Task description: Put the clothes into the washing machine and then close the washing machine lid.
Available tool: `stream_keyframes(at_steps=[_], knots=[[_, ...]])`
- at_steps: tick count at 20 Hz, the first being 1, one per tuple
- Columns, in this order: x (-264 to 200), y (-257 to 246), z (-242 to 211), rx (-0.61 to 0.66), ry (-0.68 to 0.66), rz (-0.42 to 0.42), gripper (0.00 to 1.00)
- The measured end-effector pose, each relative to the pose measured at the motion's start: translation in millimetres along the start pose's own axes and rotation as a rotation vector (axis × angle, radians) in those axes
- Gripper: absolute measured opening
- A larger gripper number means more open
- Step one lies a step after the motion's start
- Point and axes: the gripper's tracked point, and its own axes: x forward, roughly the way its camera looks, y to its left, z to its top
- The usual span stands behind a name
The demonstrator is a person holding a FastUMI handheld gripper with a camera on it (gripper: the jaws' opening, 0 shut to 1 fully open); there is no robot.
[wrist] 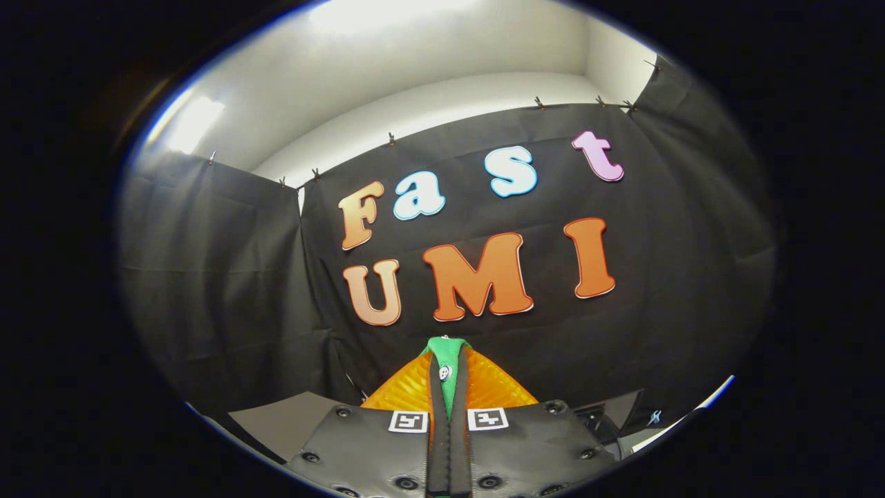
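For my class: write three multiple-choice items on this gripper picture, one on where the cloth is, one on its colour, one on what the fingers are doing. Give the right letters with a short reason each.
1. Where is the cloth?
A. between the gripper's fingers
B. lying far beyond the fingers
C. hanging on the booth wall

2. What colour is the cloth?
A. blue
B. green
C. white

3. How does the gripper stand?
A. wide open, holding nothing
B. shut on the cloth
C. open around a bottle

Answers: 1 A, the cloth runs up the narrow gap between the fingers and sticks out at their tips. 2 B, the strip is plainly green, with a small button on it. 3 B, both fingers press together on the cloth.
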Motion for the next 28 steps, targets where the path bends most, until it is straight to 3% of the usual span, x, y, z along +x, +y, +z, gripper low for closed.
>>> stream_keyframes(at_steps=[3,10,13,21,24,28], knots=[[1,-38,-22,0.026,0.039,0.003,0.08],[9,-102,-128,0.083,0.202,0.03,0.08],[14,-106,-122,0.096,0.205,0.076,0.08],[36,-74,-32,0.043,0.042,0.224,0.07],[35,-80,-51,0.048,0.084,0.218,0.08],[25,-109,-136,0.036,0.219,0.133,0.08]])
